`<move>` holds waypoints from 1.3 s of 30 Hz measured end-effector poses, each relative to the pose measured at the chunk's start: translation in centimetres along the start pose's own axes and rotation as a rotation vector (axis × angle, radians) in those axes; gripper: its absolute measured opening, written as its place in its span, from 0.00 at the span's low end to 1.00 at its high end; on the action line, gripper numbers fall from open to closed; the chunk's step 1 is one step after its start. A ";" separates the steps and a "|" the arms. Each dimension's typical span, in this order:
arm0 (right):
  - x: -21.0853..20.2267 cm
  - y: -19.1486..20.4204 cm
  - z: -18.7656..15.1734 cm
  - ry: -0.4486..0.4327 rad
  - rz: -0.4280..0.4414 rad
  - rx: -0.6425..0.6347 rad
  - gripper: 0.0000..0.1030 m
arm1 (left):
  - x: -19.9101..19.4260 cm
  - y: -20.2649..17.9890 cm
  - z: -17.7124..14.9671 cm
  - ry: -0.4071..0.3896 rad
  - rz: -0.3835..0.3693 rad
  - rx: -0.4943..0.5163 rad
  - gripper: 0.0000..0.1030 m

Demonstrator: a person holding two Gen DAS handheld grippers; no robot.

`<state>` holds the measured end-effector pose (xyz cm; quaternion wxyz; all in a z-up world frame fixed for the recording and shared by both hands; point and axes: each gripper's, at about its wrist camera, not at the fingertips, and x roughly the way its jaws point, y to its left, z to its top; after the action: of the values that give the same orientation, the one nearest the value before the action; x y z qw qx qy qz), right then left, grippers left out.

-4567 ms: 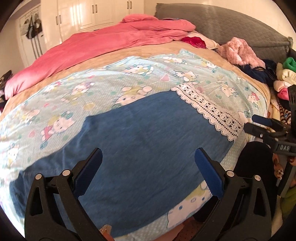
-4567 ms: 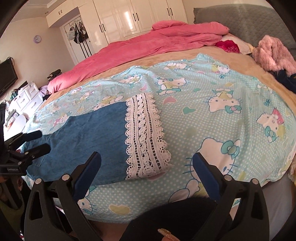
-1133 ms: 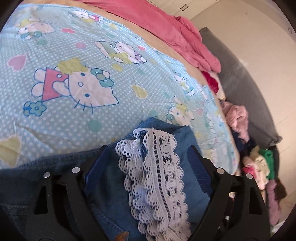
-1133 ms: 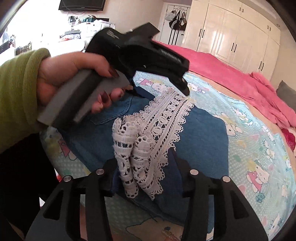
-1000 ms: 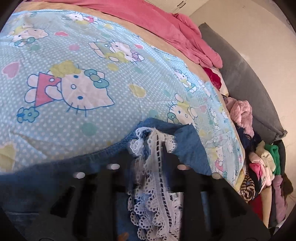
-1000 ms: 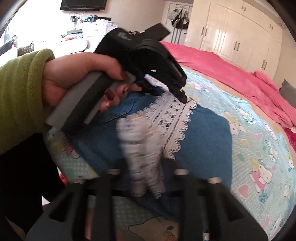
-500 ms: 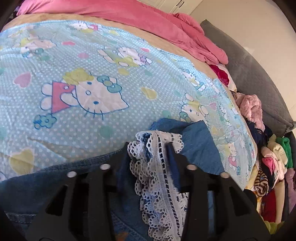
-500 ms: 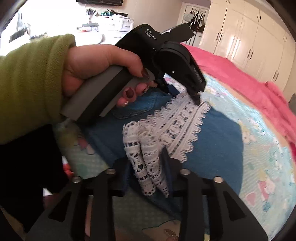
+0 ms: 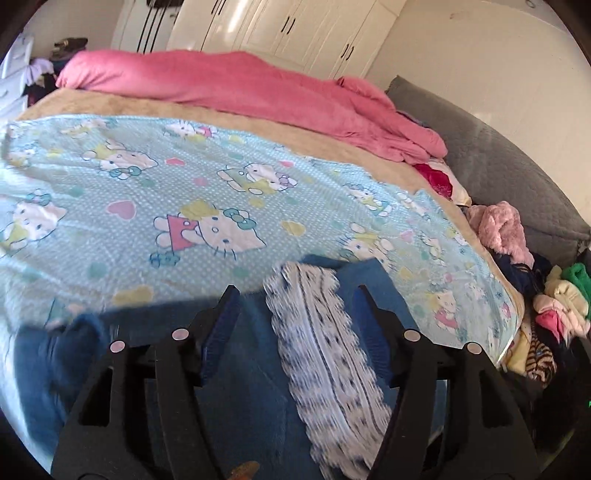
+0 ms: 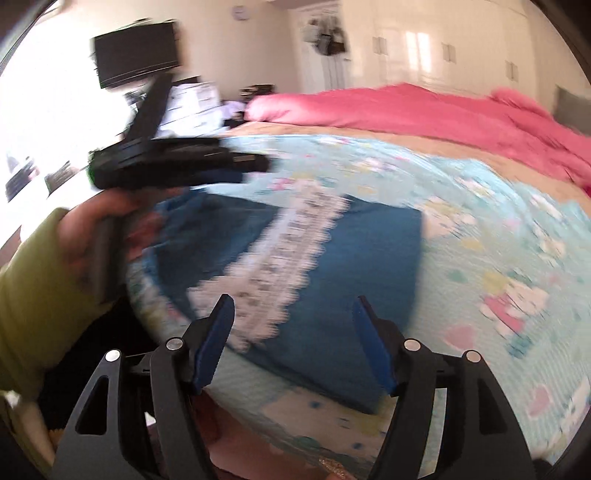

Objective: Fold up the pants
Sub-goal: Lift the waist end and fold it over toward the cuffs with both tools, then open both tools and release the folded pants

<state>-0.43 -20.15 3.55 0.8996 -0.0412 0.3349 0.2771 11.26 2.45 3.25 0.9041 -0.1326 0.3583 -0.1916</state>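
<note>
The left gripper (image 9: 295,314) has just been opening, its jaws apart over the blue pants (image 9: 243,398), whose white lace hem (image 9: 321,354) lies loose between them on the cartoon-print sheet (image 9: 184,192)

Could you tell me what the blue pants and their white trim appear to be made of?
The pants look like soft denim or a similar woven cotton: matte blue, lying limp. The trim looks like openwork lace: white, scalloped edge, small holes, though blurred.

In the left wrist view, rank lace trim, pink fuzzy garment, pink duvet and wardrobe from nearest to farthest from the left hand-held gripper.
1. Lace trim, between the open jaws.
2. Pink fuzzy garment, right, at the bed edge.
3. Pink duvet, across the far side.
4. Wardrobe, behind the bed.
</note>
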 end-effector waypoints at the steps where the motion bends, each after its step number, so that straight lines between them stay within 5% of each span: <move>1: 0.0 -0.8 -0.1 0.010 -0.012 0.031 0.63 | -0.7 -0.5 -0.6 -0.009 -0.002 0.006 0.54; 3: -0.3 -2.2 -0.3 0.021 -0.034 0.067 0.44 | -1.7 -1.2 -1.6 -0.021 -0.014 0.016 0.48; 6: -0.2 -2.7 -1.1 0.046 -0.053 0.071 0.28 | -2.4 -2.8 -3.5 0.004 -0.034 0.056 0.24; 10: 0.7 -2.1 -1.8 0.083 -0.058 0.042 0.26 | -1.5 -5.5 -6.4 0.112 -0.065 0.149 0.21; 13: 1.7 -1.8 -2.2 0.139 -0.087 0.032 0.26 | 0.3 -6.2 -8.5 0.218 -0.006 0.205 0.21; 17: 2.8 -2.6 -3.4 0.218 -0.125 0.057 0.24 | 0.8 -5.5 -9.7 0.251 0.011 0.196 0.22; 23: 2.9 -2.7 -3.7 0.218 -0.121 0.062 0.26 | 0.7 -5.1 -9.7 0.247 -0.008 0.187 0.25; 26: 2.7 -2.7 -3.5 0.204 -0.117 0.068 0.28 | 0.3 -5.5 -9.6 0.241 -0.014 0.188 0.43; 35: 0.7 -3.7 -2.5 0.108 -0.113 0.144 0.60 | -0.5 -5.7 -9.7 0.236 -0.011 0.172 0.52; 39: 0.4 -3.9 -2.2 0.093 -0.110 0.164 0.62 | -0.9 -5.9 -9.8 0.236 -0.009 0.173 0.56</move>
<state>0.55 -23.83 1.15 0.8973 0.0014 0.3952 0.1968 2.32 -3.36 -0.94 0.8628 -0.0324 0.4437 -0.2403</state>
